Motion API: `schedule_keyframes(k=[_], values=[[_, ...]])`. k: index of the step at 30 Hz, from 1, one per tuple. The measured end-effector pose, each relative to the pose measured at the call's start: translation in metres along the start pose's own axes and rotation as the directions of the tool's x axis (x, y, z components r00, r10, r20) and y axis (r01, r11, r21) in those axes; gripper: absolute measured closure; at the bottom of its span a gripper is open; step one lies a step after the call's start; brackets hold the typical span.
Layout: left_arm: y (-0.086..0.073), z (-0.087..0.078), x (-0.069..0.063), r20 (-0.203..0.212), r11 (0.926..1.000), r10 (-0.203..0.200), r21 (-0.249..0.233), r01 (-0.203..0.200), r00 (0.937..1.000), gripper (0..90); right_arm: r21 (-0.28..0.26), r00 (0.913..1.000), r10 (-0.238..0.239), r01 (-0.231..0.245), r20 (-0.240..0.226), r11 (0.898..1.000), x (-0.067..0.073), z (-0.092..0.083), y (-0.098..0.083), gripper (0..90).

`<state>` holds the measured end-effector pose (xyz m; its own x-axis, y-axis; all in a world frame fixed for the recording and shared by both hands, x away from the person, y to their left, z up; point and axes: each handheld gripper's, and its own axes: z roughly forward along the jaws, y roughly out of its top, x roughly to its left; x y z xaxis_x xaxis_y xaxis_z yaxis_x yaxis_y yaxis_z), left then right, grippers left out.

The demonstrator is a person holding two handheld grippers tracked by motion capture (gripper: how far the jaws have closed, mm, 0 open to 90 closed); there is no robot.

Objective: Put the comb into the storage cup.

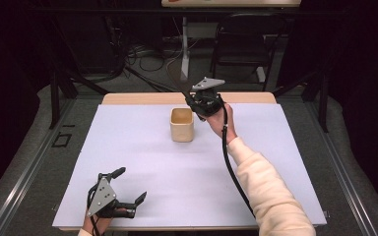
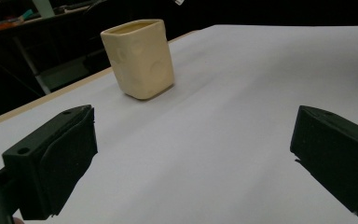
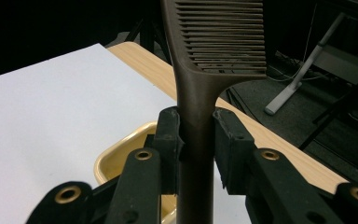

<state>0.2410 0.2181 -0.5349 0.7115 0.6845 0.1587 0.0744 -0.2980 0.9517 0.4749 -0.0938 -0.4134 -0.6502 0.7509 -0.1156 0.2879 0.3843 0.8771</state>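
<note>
A dark brown comb stands between the jaws of my right gripper, which is shut on its handle, with the teeth end sticking out past the fingertips. In the high view this right gripper hangs just right of and above a cream square cup, and the comb slants up and to the left from it. The cup's open rim lies below the jaws. My left gripper rests near the table's front left, open and holding nothing. Its fingers frame the cup farther off.
A white sheet covers most of the wooden table. Behind the table's far edge a black chair and a grey stand leg sit on a dark floor with cables.
</note>
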Motion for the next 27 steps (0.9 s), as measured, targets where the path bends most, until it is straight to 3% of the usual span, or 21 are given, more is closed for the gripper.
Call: schedule_keyframes(k=[27], values=[[0.0,0.0,0.0,0.0,1.0,-0.002,-0.001,0.002,1.0,0.4,-0.021,0.9995,-0.018,0.018,-0.024,1.0,0.017,0.013,0.006,72.7]])
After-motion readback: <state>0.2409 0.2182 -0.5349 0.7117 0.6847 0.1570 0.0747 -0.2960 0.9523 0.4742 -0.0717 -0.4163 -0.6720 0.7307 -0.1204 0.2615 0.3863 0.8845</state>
